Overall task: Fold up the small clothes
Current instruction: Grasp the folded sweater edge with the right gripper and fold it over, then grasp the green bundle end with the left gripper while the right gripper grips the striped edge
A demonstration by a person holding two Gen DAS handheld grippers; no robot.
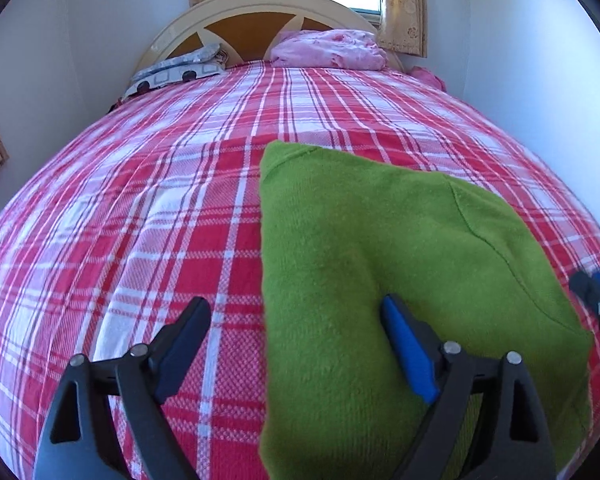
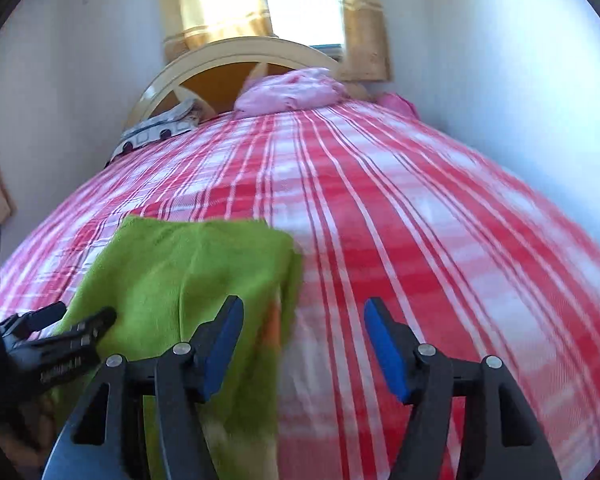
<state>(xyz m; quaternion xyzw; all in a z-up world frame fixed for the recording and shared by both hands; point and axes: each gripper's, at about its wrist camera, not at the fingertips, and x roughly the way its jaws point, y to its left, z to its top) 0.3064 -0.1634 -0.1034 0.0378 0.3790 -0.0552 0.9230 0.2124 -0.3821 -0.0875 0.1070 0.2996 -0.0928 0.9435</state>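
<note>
Left wrist view: green garment flat on red-and-white plaid bedspread, folded into rough rectangle, lying right of centre. Left tool w/ jaws wide apart, nothing clamped; blue-padded finger over the green cloth, dark finger over bare plaid, garment's left edge running between them. Right tool just showing at garment's right edge, blurred. Far end: cream headboard, pink bundle, patterned pillow, yellow curtains by bright window.

Right wrist view: heavy motion blur. Right tool w/ jaws apart, nothing gripped; left-hand finger over garment's right edge, right-hand finger over plaid. Patch of orange at garment's right edge, too blurred to identify. Left tool at lower left, over garment's near left part; contact can't tell.
</note>
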